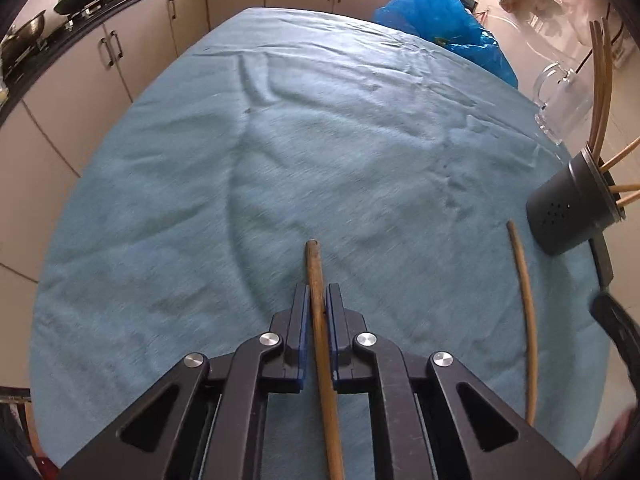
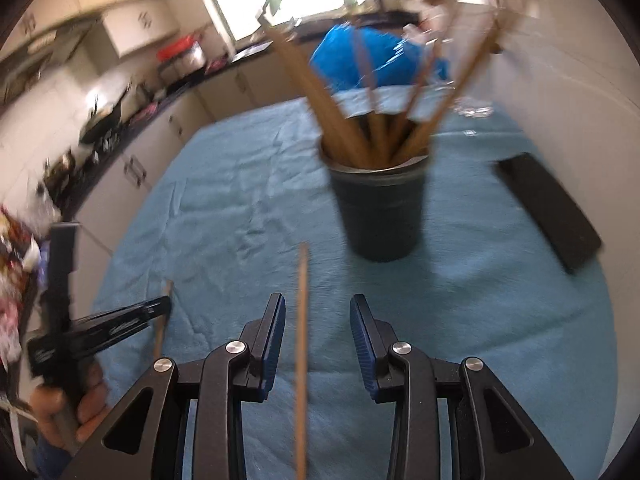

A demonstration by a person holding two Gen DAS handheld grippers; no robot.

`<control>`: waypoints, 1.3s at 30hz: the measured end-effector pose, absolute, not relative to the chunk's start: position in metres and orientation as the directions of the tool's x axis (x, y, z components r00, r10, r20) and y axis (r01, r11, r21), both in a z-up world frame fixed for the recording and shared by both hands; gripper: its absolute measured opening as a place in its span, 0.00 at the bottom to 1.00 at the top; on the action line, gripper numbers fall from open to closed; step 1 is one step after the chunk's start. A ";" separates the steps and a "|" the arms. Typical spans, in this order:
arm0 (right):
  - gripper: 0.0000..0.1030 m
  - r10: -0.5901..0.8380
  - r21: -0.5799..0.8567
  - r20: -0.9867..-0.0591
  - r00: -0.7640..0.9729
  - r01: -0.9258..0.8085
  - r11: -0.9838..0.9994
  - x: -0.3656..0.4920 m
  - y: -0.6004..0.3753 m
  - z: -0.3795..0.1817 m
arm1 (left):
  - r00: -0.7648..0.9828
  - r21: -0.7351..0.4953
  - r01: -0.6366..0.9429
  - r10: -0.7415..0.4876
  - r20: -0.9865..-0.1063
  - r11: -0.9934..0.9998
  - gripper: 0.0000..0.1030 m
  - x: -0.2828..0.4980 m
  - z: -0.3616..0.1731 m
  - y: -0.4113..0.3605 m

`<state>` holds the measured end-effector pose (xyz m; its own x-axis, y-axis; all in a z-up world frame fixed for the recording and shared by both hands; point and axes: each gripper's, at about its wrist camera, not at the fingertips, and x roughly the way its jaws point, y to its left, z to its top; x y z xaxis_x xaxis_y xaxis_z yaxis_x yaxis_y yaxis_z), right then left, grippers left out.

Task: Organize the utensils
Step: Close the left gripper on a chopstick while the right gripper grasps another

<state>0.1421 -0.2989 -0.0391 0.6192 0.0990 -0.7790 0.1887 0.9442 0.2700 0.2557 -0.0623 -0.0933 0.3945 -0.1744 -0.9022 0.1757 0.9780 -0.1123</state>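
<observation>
Here the left gripper (image 1: 318, 300) is pressed together on a brown wooden chopstick (image 1: 320, 320), its blue ribbed pads (image 1: 305, 312) squeezing the round shaft a little below the blunt tip, which pokes out ahead of the black jaws. The stick lies along a wrinkled teal cloth (image 1: 280, 152), a soft, napped fabric covering the table.

Well to its right on the cloth lies a second chopstick (image 1: 524, 312), thinner and slightly bowed by the lens. In the right wrist view this stick (image 2: 302, 340) runs straight up between the spread fingers of the right gripper (image 2: 318, 320); the pads stand clear of it on both sides, touching nothing.

Beyond it stands a dark cylindrical holder (image 2: 380, 208), matte, with a paler rim, packed with more wooden chopsticks (image 2: 360, 120) fanning outward. The left wrist view shows small round holes in the holder's wall (image 1: 560, 208).

A clear glass mug (image 1: 560, 100) with a handle sits at the table's far right edge, and a flat black rectangular slab (image 2: 548, 208) lies right of the holder. A crumpled blue plastic bag (image 1: 440, 20) bulges behind the table.
</observation>
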 end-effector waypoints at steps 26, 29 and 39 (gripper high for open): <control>0.26 0.069 0.099 -0.903 0.423 0.048 0.994 0.222 -0.245 -0.086 | 0.386 -0.133 0.200 -0.203 -0.900 0.971 0.09 0.263 -0.093 -0.055; 0.25 0.041 0.059 -0.911 0.411 0.033 0.998 0.230 -0.238 -0.088 | 0.396 -0.121 0.204 -0.195 -0.898 0.971 0.07 0.268 -0.093 -0.059; 0.08 0.125 0.184 -0.801 0.585 0.042 0.982 0.201 -0.249 -0.037 | 0.500 -0.175 0.244 -0.278 -0.820 0.954 0.07 0.245 -0.046 -0.057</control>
